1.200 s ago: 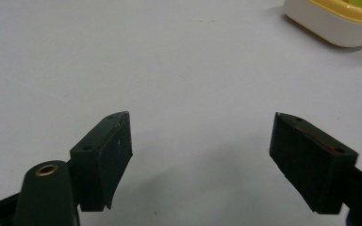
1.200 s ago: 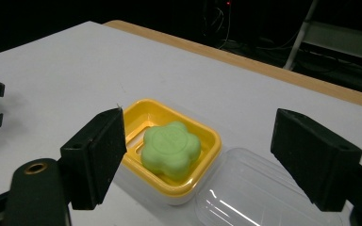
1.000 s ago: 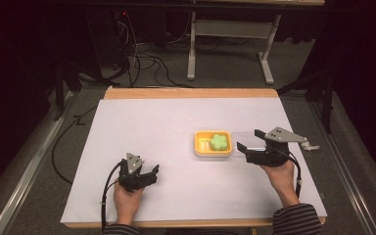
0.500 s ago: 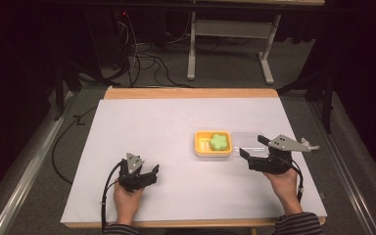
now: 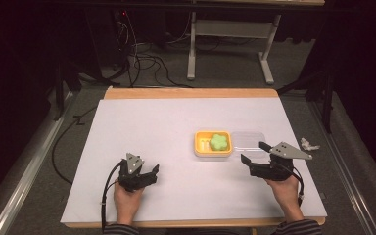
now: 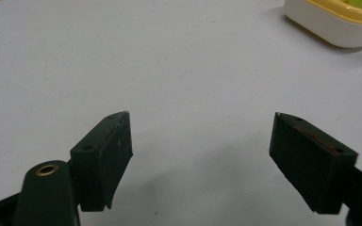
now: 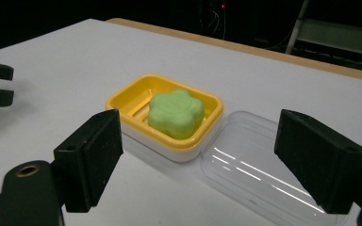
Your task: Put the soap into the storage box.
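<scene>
Resting place: white-covered rectangular table with a wooden edge, seen from above with both of the person's forearms coming in at the near side.
Soap dish: yellow rectangular plastic dish on a white base, standing right of the table's middle; its corner also shows at the top right of the left gripper view.
Soap: pale green flower-shaped bar, lying inside the yellow dish toward its right end.
Lid: clear rectangular plastic cover, lying flat on the table, touching the right side of the dish.
Right gripper: black two-jaw tool with a grey three-cornered plate, held in the person's right hand; jaws spread wide, nothing between them; it points at the dish and lid from the near right, one jaw close to the near edge of the lid, contact not clear.
Left gripper: black two-jaw tool, held in the left hand low over bare table near the front edge; jaws spread wide and gripping nothing, well apart from the dish.
Off the table: small pale crumpled object on the floor just beyond the right edge; what it is cannot be told.
</scene>
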